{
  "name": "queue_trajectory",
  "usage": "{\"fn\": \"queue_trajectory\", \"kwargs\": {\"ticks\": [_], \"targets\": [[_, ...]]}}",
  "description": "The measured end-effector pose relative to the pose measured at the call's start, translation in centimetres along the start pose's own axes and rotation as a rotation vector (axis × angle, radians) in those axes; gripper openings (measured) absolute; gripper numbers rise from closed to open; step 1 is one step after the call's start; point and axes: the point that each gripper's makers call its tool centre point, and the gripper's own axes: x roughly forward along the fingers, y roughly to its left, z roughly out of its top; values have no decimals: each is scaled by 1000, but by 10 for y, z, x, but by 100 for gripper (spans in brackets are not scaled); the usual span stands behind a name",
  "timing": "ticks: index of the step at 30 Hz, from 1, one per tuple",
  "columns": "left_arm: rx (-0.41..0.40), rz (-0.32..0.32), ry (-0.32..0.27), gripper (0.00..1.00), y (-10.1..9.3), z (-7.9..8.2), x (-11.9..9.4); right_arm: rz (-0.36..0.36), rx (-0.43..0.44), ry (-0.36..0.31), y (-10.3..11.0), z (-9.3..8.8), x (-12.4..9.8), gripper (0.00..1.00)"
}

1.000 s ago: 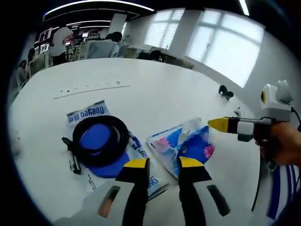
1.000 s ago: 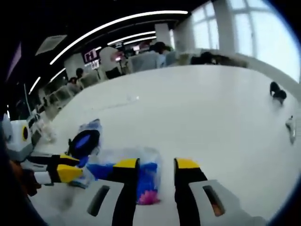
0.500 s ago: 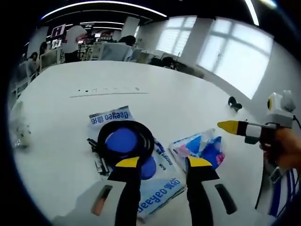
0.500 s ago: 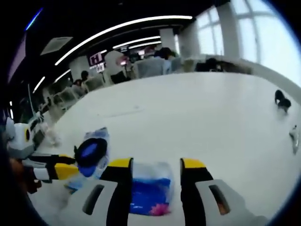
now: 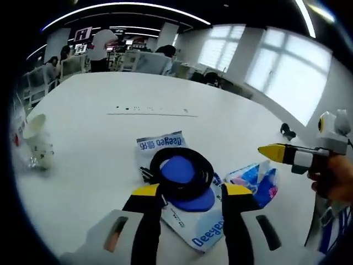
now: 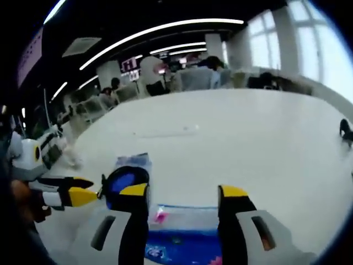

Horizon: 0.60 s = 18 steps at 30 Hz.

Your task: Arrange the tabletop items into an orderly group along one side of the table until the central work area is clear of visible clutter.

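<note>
Clutter sits at the near part of the white tabletop (image 5: 99, 138). In the left gripper view, a black cable coil (image 5: 182, 172) lies on a blue disc, both on top of a white-and-blue packet (image 5: 187, 221) printed "Deeyeo". The coil is at about 12 o'clock from the left gripper (image 5: 191, 193), whose yellow-tipped fingers (image 5: 146, 192) stand apart with nothing between them, one tip on either side of the coil's near edge. A clear bag (image 5: 255, 179) with blue and pink contents lies just at 3 o'clock of the coil. The right gripper (image 5: 276, 153) comes in from 3 o'clock, held in a hand (image 5: 333, 179), its tip above the bag. A paper cup (image 5: 38, 141) stands well off at 9 o'clock.

In the right gripper view, the right gripper (image 6: 185, 193) has its fingers (image 6: 234, 193) wide apart, empty, with the bag (image 6: 182, 243) lying between them at 6 o'clock. The coil (image 6: 124, 182) lies at 10 o'clock, just beyond the left-hand finger. The left gripper (image 6: 74, 196) reaches in from 9 o'clock, near the coil.
</note>
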Motion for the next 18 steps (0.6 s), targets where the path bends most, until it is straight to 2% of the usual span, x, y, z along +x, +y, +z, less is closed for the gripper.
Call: {"fn": "queue_trajectory", "kwargs": {"ticks": [7, 12, 18], "targets": [[5, 17, -14, 50, 13, 3, -6, 32, -32, 7, 16, 5, 10, 61], [21, 20, -17, 58, 18, 3, -8, 42, -43, 27, 23, 4, 18, 74], [28, 29, -17, 65, 27, 1, -9, 54, -60, 54, 30, 2, 26, 81]]}}
